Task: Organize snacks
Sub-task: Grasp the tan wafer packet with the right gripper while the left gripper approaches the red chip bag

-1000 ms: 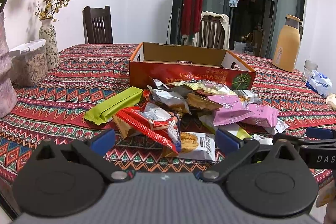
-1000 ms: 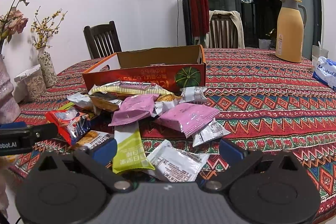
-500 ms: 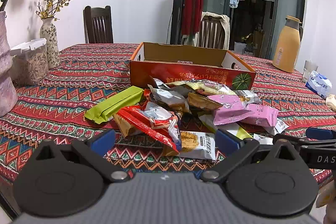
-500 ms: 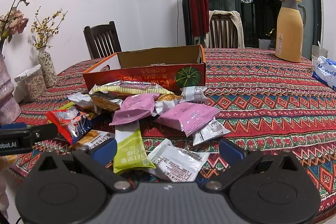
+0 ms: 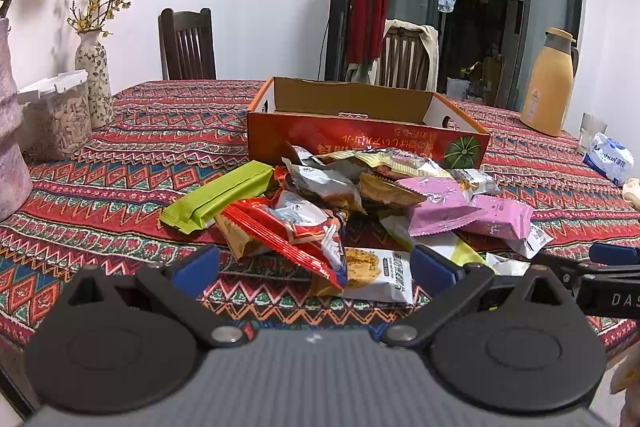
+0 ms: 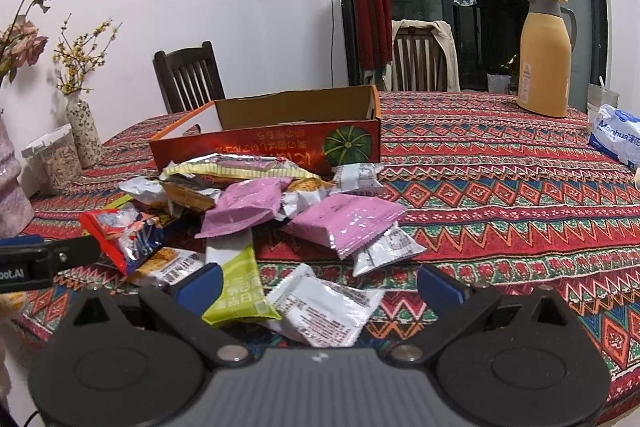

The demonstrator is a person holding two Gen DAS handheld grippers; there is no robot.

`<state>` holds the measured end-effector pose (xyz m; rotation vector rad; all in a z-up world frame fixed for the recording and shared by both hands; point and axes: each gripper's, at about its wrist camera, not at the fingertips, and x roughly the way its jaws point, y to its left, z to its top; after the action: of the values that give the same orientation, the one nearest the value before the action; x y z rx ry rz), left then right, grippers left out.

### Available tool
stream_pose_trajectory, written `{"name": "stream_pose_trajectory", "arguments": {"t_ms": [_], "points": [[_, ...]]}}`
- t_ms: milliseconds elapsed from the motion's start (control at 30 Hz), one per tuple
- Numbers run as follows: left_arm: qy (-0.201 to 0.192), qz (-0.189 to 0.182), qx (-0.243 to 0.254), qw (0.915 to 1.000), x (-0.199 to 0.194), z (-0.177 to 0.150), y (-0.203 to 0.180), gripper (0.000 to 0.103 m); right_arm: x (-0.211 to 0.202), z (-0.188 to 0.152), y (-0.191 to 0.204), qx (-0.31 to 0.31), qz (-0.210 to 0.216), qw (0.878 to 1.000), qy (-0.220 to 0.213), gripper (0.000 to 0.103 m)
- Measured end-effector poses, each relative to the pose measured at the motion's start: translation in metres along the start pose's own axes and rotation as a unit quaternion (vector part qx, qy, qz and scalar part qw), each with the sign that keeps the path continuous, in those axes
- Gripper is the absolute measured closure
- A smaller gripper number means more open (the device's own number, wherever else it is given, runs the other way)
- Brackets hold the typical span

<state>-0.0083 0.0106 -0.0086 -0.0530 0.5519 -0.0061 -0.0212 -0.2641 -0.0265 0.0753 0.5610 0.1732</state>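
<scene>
Jaws of both the left gripper [image 5: 314,265] and the right gripper [image 6: 318,285] are spread wide, nothing held, likely staged for a first pick. Snacks [image 5: 360,203] are heaped just in front of the empty box [image 5: 360,119], none loaded yet.

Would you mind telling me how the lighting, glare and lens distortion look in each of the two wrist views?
Left wrist view: indoor light, a bright lamp clipped at the top edge, glare on the foil snack wrappers, door frame bowed by the fisheye. Right wrist view: dark vignette in the corners, shiny highlights on the pink packet, tablecloth lines curving toward the edges.
</scene>
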Motion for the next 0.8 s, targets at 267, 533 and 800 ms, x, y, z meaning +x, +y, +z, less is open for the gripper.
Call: {"name": "stream_pose_trajectory", "arguments": {"t_ms": [267,533,800], "points": [[0.009,0.0,-0.003,1.0,0.009,0.001,0.001,0.0,0.017,-0.008,-0.017,-0.006,-0.018,0.999,0.027,0.01],[0.016,0.003,-0.004,0.9999,0.016,0.0,0.001,0.0,0.043,-0.007,-0.013,-0.001,-0.01,0.999,0.044,0.011],[0.022,0.003,-0.006,0.9997,0.021,0.0,0.003,0.0,0.056,-0.015,0.007,-0.041,-0.018,0.998,0.035,0.013]]}}
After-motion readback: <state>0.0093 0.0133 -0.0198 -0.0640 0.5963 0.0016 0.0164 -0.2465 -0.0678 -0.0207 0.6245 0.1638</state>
